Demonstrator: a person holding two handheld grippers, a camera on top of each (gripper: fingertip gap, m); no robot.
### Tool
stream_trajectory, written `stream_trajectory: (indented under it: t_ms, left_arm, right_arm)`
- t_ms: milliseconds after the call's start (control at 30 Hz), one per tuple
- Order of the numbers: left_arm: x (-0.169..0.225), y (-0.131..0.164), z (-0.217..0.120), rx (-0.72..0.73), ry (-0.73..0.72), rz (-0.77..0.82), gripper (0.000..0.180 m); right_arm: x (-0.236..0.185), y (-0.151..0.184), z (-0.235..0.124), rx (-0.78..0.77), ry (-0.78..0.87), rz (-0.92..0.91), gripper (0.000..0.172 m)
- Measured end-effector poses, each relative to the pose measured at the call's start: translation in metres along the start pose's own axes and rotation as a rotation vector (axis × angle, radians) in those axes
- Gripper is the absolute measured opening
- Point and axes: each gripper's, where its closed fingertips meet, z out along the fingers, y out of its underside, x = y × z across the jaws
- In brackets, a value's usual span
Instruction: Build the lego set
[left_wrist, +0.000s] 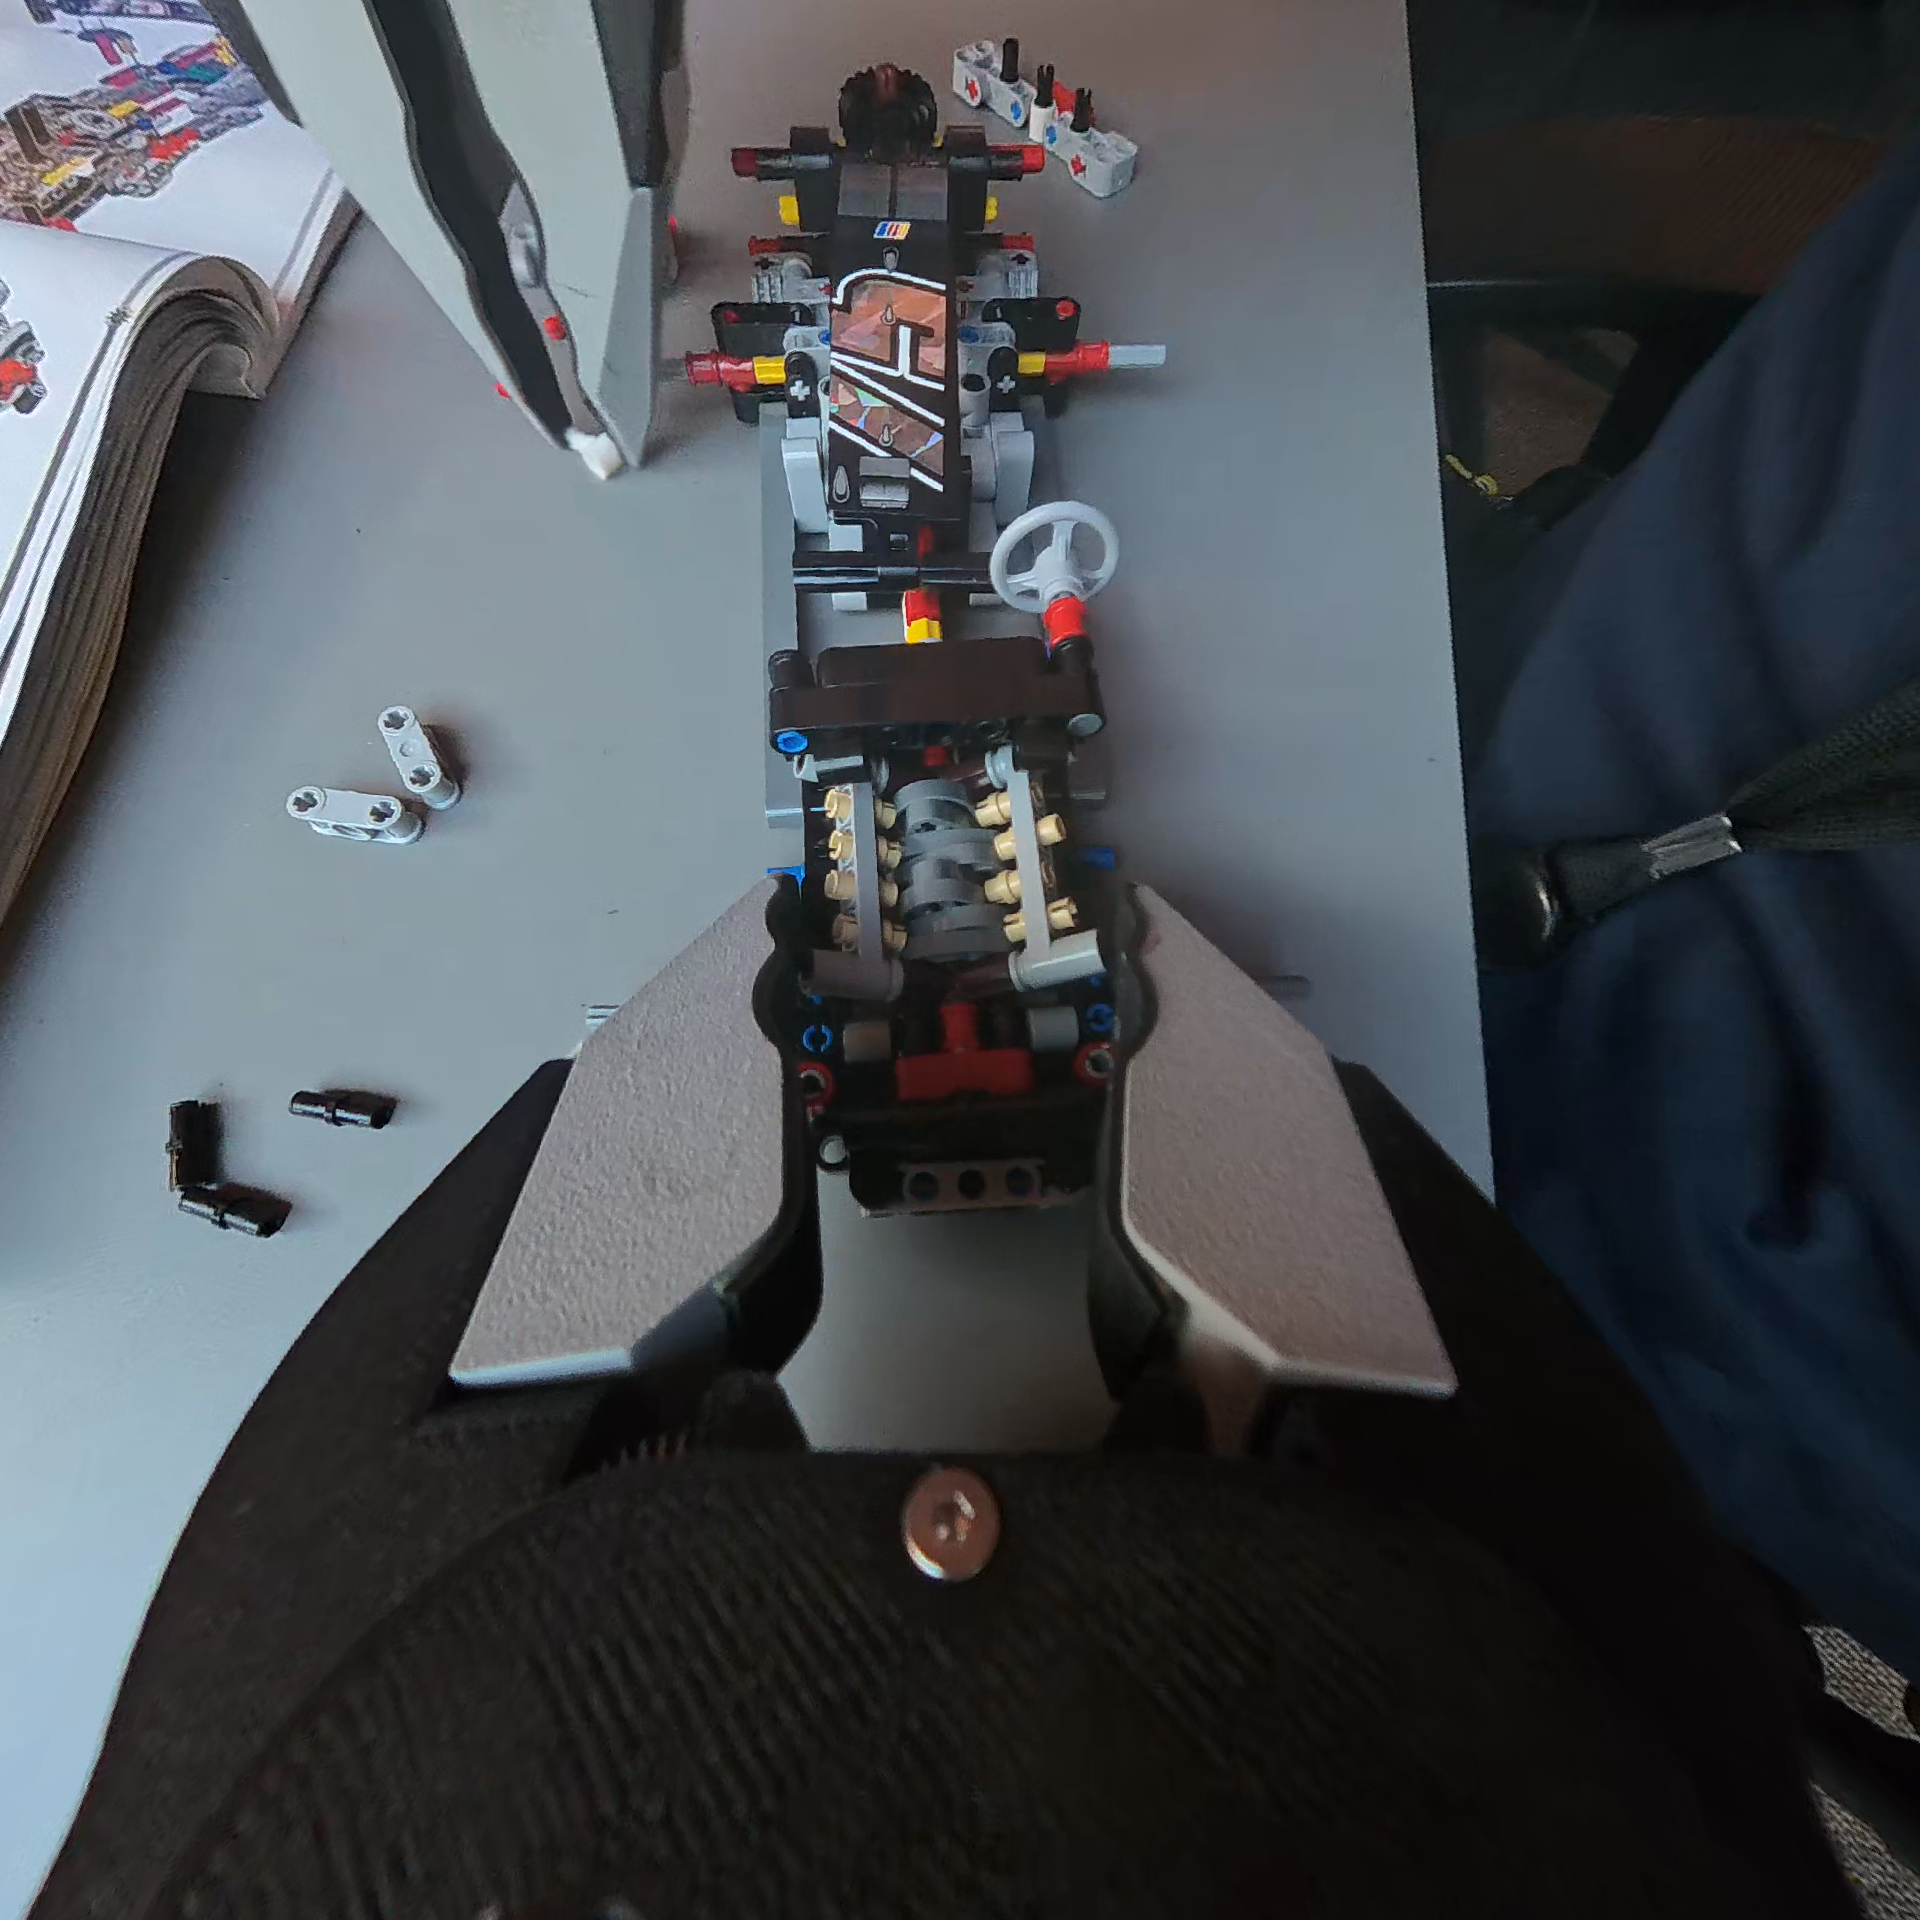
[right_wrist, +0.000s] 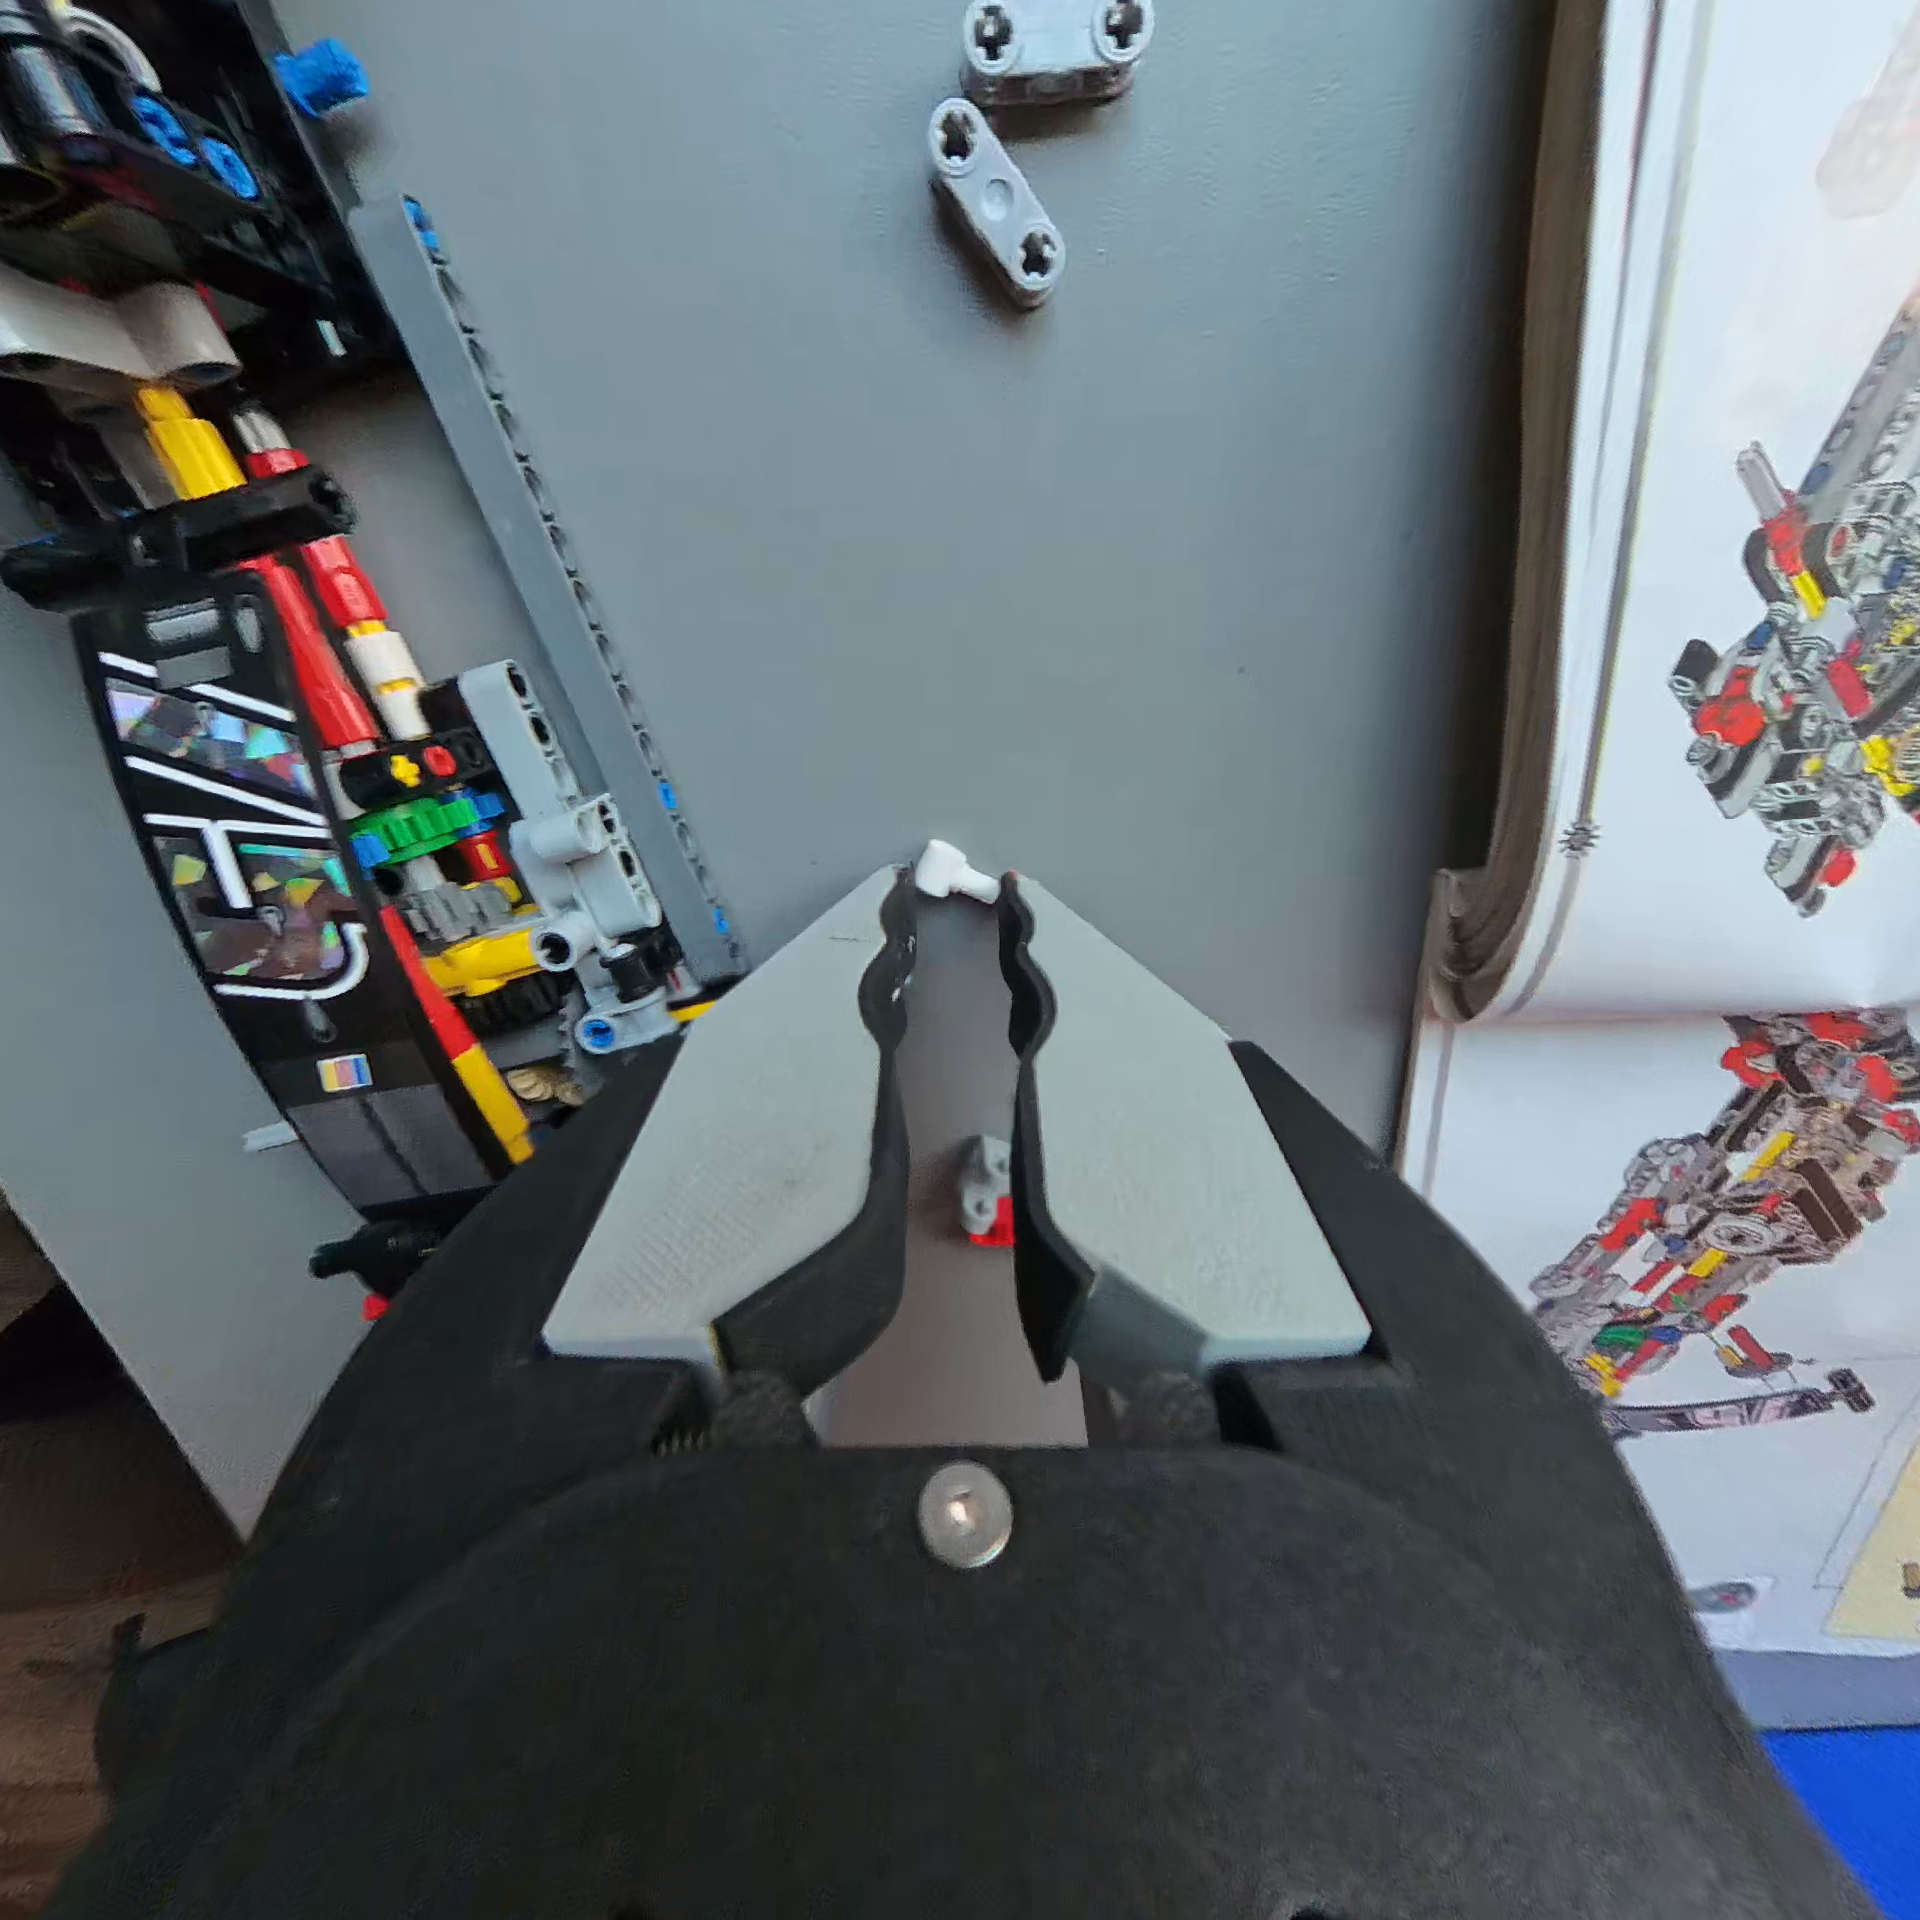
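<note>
Left claw (left_wrist: 951, 904): clenched round the near end of a long toy-brick car frame (left_wrist: 914, 582), black pads pressed against both flanks at the engine block with its tan pegs. The frame lies lengthwise on the grey worktop (left_wrist: 520, 644), running from the claw to the far edge. A light grey steering wheel (left_wrist: 1054, 551) stands on its right side, midway along. A black panel with shiny stickers (left_wrist: 888, 395) covers the far half.

Right claw (right_wrist: 956, 883): pinched on a small white peg (right_wrist: 951, 871) at the very fingertips; the peg lies crosswise between the pads, just over the worktop. The left wrist view shows this claw far left of the frame, tips down, with the white piece at its end. Farther back between its fingers a small grey and red piece (right_wrist: 985, 1179) shows; what it rests on is unclear.

Loose parts, left of the frame: two light grey two-hole connectors (left_wrist: 379, 774) close together; three short black pins (left_wrist: 260, 1153) nearer. A short white beam with black pins (left_wrist: 1044, 120) lies at the far right, beside the frame's far end.

An open instruction booklet (left_wrist: 125, 260) lies at the far left, pages curled. Dark blue cloth (left_wrist: 1714, 831) lies off the worktop's right edge.
</note>
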Motion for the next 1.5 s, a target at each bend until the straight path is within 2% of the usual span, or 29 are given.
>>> stream_trajectory:
  t_ms: [200,400,533,633,767,867,1000,1133,1200,1267,1333,1500]
  left_arm:
    - [0.000,-0.001,0.001,-0.002,0.002,0.001,0.057]
    - [0.001,-0.002,0.003,0.006,0.017,0.013,0.057]
    - [0.001,-0.004,0.007,0.004,0.036,0.028,0.057]
    - [0.002,-0.005,0.007,-0.004,0.057,0.043,0.057]
    - [0.003,-0.007,0.010,-0.017,0.077,0.075,0.057]
    - [0.003,-0.010,0.014,-0.019,0.096,0.083,0.057]
    - [0.004,-0.014,0.020,-0.021,0.103,0.081,0.057]
    - [0.005,-0.016,0.023,-0.020,0.084,0.076,0.057]
    - [0.005,-0.016,0.023,-0.019,0.070,0.070,0.057]
    - [0.004,-0.014,0.021,-0.032,0.053,0.050,0.058]
    - [-0.002,-0.018,0.016,-0.023,0.002,0.031,0.062]
    - [-0.005,-0.041,-0.020,0.089,-0.095,-0.039,0.064]
  right_arm:
    - [0.032,0.000,0.000,0.020,0.055,0.037,0.015]
    - [0.039,0.004,-0.016,0.102,0.085,0.075,0.022]
    - [0.039,0.032,-0.042,0.178,0.132,0.175,0.023]
    - [0.041,0.081,-0.054,0.205,0.185,0.290,0.025]
    - [0.031,0.133,-0.041,0.234,0.145,0.436,0.024]
    - [0.022,0.144,-0.033,0.234,0.150,0.463,0.026]
    - [0.005,0.146,-0.052,0.350,0.181,0.485,0.029]
    - [-0.027,0.163,-0.062,0.444,0.178,0.544,0.044]
    - [-0.045,0.173,-0.056,0.455,0.164,0.571,0.055]
    - [-0.060,0.181,-0.047,0.454,0.164,0.580,0.073]
    - [-0.069,0.185,-0.041,0.462,0.189,0.597,0.082]
    - [-0.083,0.181,-0.035,0.500,0.261,0.592,0.083]
